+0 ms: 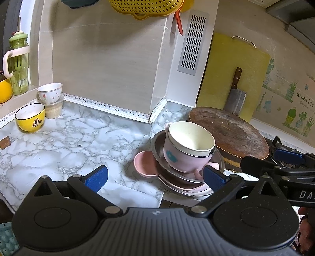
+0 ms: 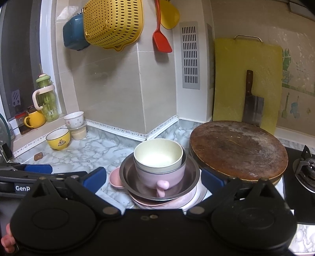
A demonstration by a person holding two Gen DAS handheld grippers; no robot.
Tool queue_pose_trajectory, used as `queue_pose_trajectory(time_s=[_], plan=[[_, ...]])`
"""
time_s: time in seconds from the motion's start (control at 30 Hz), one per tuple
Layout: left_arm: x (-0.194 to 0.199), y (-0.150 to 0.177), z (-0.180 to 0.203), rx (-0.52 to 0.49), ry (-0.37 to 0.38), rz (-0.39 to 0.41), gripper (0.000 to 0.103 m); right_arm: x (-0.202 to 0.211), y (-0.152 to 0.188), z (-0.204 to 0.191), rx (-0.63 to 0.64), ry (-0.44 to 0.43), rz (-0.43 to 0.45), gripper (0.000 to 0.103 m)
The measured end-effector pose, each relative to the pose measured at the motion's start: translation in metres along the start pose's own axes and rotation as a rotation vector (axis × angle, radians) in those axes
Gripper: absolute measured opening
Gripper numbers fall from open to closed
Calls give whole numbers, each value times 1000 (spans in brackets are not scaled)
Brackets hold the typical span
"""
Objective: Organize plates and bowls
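Two grippers: left gripper [image 1: 155,178] and right gripper [image 2: 153,178] both spread wide, empty.
Stack: cream bowl [image 2: 158,155] nested in pink cup [image 2: 161,177], inside steel bowl [image 2: 126,173].

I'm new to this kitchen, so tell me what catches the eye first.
A stack of dishes sits mid-counter: a cream bowl nested in a pink cup, inside a metal bowl over plates. Just right of it lies a big round wooden board, with a cleaver leaning on a yellow cutting board behind. A yellow colander hangs on the wall above.

Plates [image 2: 189,198] beneath the metal bowl [image 2: 126,173] are mostly hidden; count indeterminate. Colander [image 1: 145,7] above is cropped.
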State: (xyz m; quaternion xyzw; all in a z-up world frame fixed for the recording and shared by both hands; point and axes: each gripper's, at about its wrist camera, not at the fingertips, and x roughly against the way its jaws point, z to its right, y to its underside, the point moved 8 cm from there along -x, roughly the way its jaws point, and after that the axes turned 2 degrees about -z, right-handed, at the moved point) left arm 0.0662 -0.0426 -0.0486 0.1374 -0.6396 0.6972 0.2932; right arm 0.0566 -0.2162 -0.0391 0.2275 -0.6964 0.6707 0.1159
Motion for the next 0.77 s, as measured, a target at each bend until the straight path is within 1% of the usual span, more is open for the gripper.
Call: queue_pose_trajectory(time_s=[0.53,0.77], plan=[[-4,0,-7,11,-5,-14,103,-8,0,-1,-3,3,-17,103],[-8,1,-17,36,-23,-17,103,-21,0,-8,9,-22,-41,103]])
